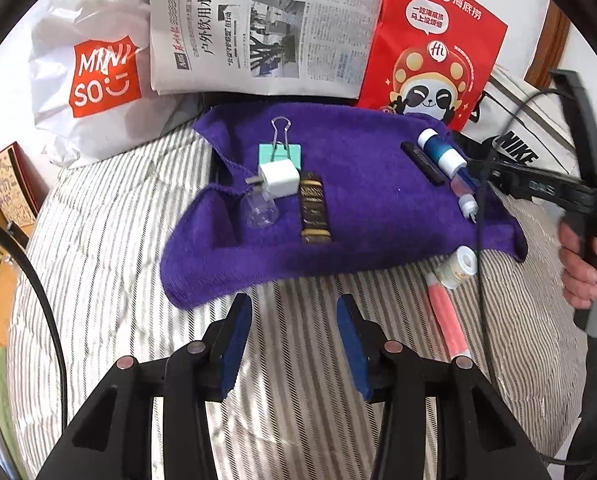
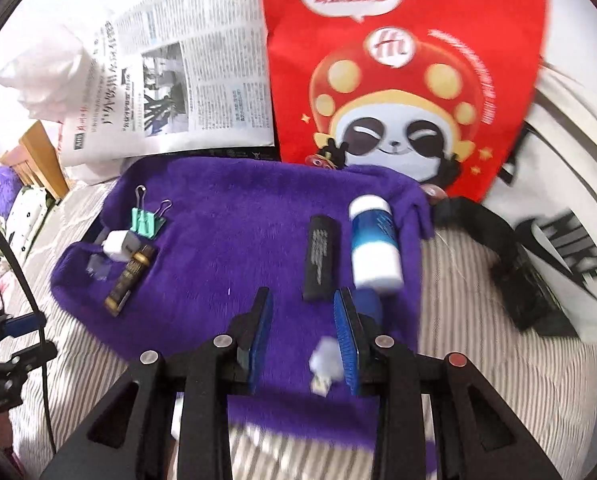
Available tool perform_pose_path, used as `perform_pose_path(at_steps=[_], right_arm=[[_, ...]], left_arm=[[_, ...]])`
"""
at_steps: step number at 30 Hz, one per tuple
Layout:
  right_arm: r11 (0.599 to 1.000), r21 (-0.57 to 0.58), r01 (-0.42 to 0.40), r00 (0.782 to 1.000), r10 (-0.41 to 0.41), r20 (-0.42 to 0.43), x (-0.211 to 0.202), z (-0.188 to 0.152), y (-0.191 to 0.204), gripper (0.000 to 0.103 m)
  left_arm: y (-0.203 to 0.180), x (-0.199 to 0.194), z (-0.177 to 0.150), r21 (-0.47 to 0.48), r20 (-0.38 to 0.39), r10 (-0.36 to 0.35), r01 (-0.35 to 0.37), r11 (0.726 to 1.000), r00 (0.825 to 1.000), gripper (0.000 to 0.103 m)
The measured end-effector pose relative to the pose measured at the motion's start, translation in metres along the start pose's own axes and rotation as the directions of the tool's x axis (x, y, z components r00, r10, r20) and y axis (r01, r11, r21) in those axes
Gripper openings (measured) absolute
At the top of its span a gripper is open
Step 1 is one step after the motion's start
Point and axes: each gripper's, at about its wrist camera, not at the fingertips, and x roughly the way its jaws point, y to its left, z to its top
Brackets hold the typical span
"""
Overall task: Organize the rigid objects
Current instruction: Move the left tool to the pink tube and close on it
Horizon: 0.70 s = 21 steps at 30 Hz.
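Note:
A purple towel (image 1: 358,220) (image 2: 226,240) lies on striped bedding. On its left sit a teal binder clip (image 1: 279,152), a white charger (image 1: 278,178), a clear little bottle (image 1: 260,208) and a brown-gold block (image 1: 315,208). On its right lie a black bar (image 2: 321,260), a blue-white bottle (image 2: 374,244) and a small blue tube with a white cap (image 1: 464,192). My right gripper (image 2: 303,294) hovers open just above that tube, not touching it. My left gripper (image 1: 294,302) stands open over the bedding at the towel's front edge, nothing between its fingers.
A white tape roll (image 1: 460,266) and a pink stick (image 1: 446,320) lie on the bedding right of the towel. A newspaper (image 1: 266,24), red panda bag (image 1: 430,52), white Miniso bag (image 1: 94,76) and Nike bag (image 2: 558,232) line the back. A black cable (image 1: 482,280) hangs from the right gripper.

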Motion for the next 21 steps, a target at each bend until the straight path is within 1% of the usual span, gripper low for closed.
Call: perform_pose_path(at_steps=[2, 3, 10, 13, 15, 17, 21], right_arm=[[1.000, 0.014, 0.007, 1.000, -0.008, 0.007, -0.018, -0.014, -0.007, 0.032], [1.000, 0.016, 0.012, 1.000, -0.012, 0.009, -0.018, -0.019, -0.004, 0.032], [0.997, 0.073, 0.035, 0.999, -0.037, 0.021, -0.056, -0.072, -0.025, 0.032], [0.995, 0.078, 0.066, 0.998, -0.067, 0.004, -0.066, -0.094, -0.032, 0.032], [0.992, 0.073, 0.100, 0.995, -0.099, -0.006, -0.073, -0.109, -0.037, 0.032], [0.990, 0.088, 0.113, 0.994, -0.112, -0.013, -0.079, -0.123, -0.043, 0.032], [0.987, 0.122, 0.109, 0.994, -0.107, -0.022, -0.086, -0.140, -0.053, 0.032]], left_arm=[[-0.006, 0.000, -0.003, -0.002, -0.004, -0.007, 0.007, 1.000, 1.000, 0.042], [-0.010, 0.000, -0.004, 0.000, -0.005, -0.014, 0.014, 1.000, 1.000, 0.042], [-0.052, 0.006, -0.009, 0.028, -0.022, -0.066, 0.067, 0.997, 0.998, 0.042], [-0.072, 0.014, -0.011, 0.038, -0.040, -0.092, 0.094, 0.995, 0.995, 0.042], [-0.083, 0.019, -0.013, 0.031, -0.050, -0.114, 0.115, 0.993, 0.992, 0.042], [-0.092, 0.025, -0.014, 0.024, -0.061, -0.128, 0.130, 0.991, 0.990, 0.042], [-0.112, 0.036, -0.018, 0.042, -0.070, -0.094, 0.097, 0.994, 0.993, 0.042]])
